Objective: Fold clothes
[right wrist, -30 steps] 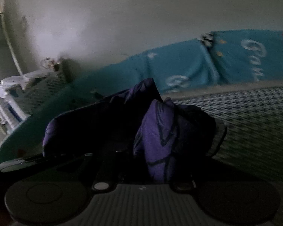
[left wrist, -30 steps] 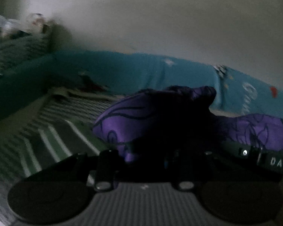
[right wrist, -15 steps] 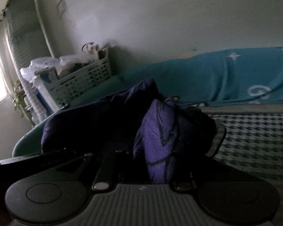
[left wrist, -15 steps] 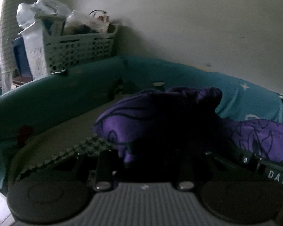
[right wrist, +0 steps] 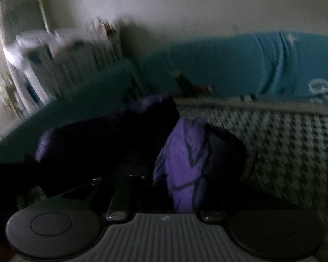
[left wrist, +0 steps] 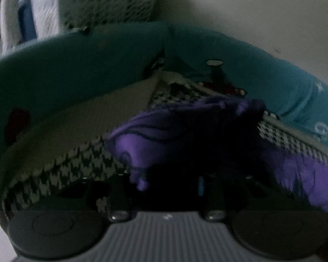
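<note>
Above the houndstooth-patterned bed cover, your left gripper is clamped on a bunched fold of the purple garment, which carries dark curling line markings and spills out over the gripper's fingers, hiding them in shadow. The cloth trails off to the right of that grip, a lighter purple stretch lying low over the cover.

In the right wrist view, your right gripper is likewise closed on the purple garment, a vertical pleat of it pinched between the fingers while a darker mass of the same fabric billows to the left of the pleat.

Beyond the garment, a teal blanket with pale lettering is banked along the far edge of the bed, against a plain pale wall. Left of the blanket, a perforated plastic laundry basket stands with white bags or linens beside it; the right wrist view shows this corner too, though heavily smeared. A small dark object with a pale top sits near the blanket's foot, too dim to identify.
</note>
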`<action>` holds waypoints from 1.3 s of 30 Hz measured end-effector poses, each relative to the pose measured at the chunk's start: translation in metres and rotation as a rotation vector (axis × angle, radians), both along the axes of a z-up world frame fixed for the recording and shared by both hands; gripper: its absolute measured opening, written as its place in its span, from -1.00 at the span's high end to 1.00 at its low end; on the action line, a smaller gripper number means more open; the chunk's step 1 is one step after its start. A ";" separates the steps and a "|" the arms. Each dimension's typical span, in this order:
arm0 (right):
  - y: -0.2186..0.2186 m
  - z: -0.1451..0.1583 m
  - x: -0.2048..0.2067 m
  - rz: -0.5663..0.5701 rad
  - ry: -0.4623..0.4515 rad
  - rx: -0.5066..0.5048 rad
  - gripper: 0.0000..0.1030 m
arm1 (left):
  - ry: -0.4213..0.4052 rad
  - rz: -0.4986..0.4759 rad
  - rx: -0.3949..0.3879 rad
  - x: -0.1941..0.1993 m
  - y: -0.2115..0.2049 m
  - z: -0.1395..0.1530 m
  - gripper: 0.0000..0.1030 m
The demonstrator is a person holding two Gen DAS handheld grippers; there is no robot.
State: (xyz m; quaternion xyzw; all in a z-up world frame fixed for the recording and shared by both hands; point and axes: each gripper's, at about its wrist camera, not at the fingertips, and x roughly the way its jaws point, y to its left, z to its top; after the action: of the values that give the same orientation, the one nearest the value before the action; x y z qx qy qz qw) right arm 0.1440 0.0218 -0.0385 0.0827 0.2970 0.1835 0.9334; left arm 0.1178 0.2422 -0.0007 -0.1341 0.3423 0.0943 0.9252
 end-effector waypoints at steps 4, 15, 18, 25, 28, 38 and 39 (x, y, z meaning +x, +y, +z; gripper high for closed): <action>-0.014 -0.006 -0.006 -0.046 0.002 0.007 -0.05 | -0.018 0.082 -0.090 -0.004 0.021 0.004 -0.22; -0.052 0.012 -0.033 -0.208 -0.081 -0.102 -0.01 | -0.047 0.270 -0.067 -0.015 0.046 0.016 -0.61; -0.057 0.021 -0.038 -0.198 -0.091 -0.075 0.15 | -0.064 0.256 -0.083 -0.014 0.048 0.017 -0.61; -0.026 0.031 -0.062 0.040 -0.124 -0.047 0.23 | -0.138 0.254 -0.128 -0.031 0.054 0.035 -0.61; -0.010 0.024 -0.067 0.101 -0.126 -0.082 0.24 | -0.106 0.280 -0.088 -0.030 0.056 0.030 -0.61; -0.002 -0.001 -0.049 0.076 -0.081 -0.148 0.24 | 0.019 0.306 -0.001 -0.003 0.055 -0.009 -0.63; -0.002 -0.002 -0.047 0.074 -0.072 -0.145 0.24 | 0.027 0.311 0.006 -0.001 0.055 -0.011 -0.63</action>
State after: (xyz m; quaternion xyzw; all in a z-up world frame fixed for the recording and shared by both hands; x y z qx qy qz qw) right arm 0.0974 0.0197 -0.0406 -0.0029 0.2787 0.1986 0.9396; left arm 0.1172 0.2975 -0.0120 -0.1812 0.3297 0.2392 0.8951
